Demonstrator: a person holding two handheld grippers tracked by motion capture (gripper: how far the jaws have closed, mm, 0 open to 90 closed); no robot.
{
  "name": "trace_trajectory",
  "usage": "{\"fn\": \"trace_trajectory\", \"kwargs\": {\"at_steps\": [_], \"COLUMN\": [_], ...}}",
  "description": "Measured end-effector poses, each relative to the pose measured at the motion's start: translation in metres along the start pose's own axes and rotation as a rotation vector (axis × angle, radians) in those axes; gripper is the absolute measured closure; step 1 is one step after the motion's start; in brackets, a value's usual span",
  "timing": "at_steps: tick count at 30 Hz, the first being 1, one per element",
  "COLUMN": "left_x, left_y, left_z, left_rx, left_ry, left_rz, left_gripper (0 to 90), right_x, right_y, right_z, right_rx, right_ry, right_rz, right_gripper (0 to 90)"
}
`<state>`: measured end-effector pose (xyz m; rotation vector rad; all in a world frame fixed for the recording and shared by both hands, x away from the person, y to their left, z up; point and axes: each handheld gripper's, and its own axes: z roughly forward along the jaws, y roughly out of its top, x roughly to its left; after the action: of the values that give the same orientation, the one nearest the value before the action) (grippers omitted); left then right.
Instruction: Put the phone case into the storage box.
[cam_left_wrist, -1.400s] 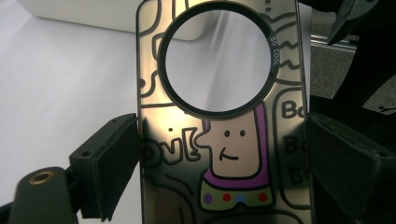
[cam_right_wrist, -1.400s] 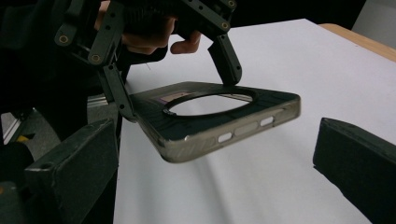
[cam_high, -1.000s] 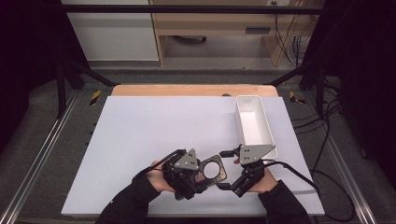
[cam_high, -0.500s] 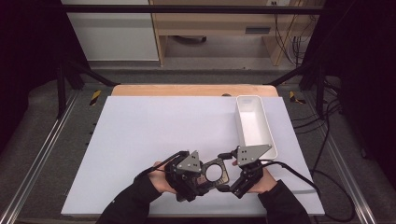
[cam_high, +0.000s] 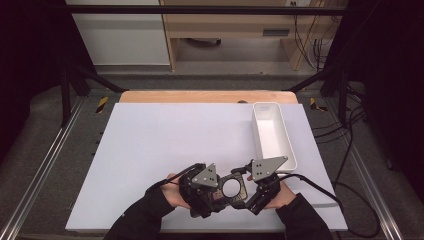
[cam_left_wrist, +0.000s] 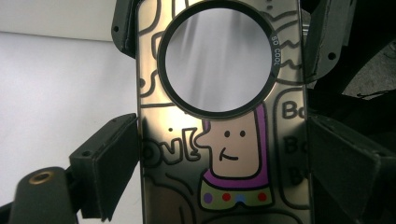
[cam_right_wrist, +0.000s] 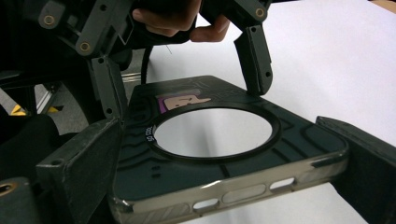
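A dark see-through phone case with a large round hole and a cartoon figure is held flat just above the white table sheet near the front edge. My left gripper is shut on its left end and my right gripper is shut on its right end. In the left gripper view the case runs up between my left gripper's pads, which press on its long sides. In the right gripper view the case sits clamped across my right gripper, with the left gripper's fingers on its far end.
A long white tray stands at the right of the white sheet, just beyond the right gripper. A cable trails from the right gripper to the right. Metal rails run along both sides of the table.
The right gripper has shifted slightly left and nearer, closing up on the left gripper. Both stay clamped on the case.
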<state>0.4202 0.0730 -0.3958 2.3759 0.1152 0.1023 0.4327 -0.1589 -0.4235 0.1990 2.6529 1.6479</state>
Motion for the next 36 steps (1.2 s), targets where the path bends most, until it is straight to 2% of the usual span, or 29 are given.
{"fn": "trace_trajectory", "kwargs": {"at_steps": [9, 16, 32, 33, 34, 35, 36], "left_x": [0.0002, -0.0003, -0.0001, -0.0003, -0.0012, -0.0006, -0.0003], "left_y": [0.0008, 0.0014, -0.0011, -0.0025, -0.0026, -0.0018, -0.0022], "left_z": [0.0019, 0.0034, 0.0044, 0.0024, 0.0011, -0.0001, -0.0018], "left_rx": [0.007, 0.015, 0.018, -0.013, -0.046, -0.053, -0.065], "left_ry": [-0.014, -0.017, -0.03, -0.054, -0.041, -0.037, -0.027], "left_rz": [0.006, 0.015, 0.034, 0.036, 0.03, 0.02, 0.023], "left_gripper": [11.8, 11.8, 12.4, 20.1, 35.2, 34.8, 32.5], "right_x": [0.0006, 0.001, 0.0003, 0.0004, 0.0004, 0.0002, -0.001], "right_y": [-0.0003, -0.0004, 0.0019, 0.0021, 0.0022, 0.0017, 0.0007], "right_z": [0.0006, 0.0018, -0.0012, -0.0014, -0.002, -0.0013, -0.0004], "right_rx": [0.001, 0.021, 0.025, 0.023, 0.031, 0.059, 0.063], "right_ry": [0.014, 0.025, 0.055, 0.054, 0.027, 0.004, 0.032], "right_rz": [-0.023, -0.027, -0.037, -0.034, -0.042, -0.056, -0.043], "right_gripper": [5.9, 6.6, 10.3, 11.7, 12.6, 12.6, 12.7]}}
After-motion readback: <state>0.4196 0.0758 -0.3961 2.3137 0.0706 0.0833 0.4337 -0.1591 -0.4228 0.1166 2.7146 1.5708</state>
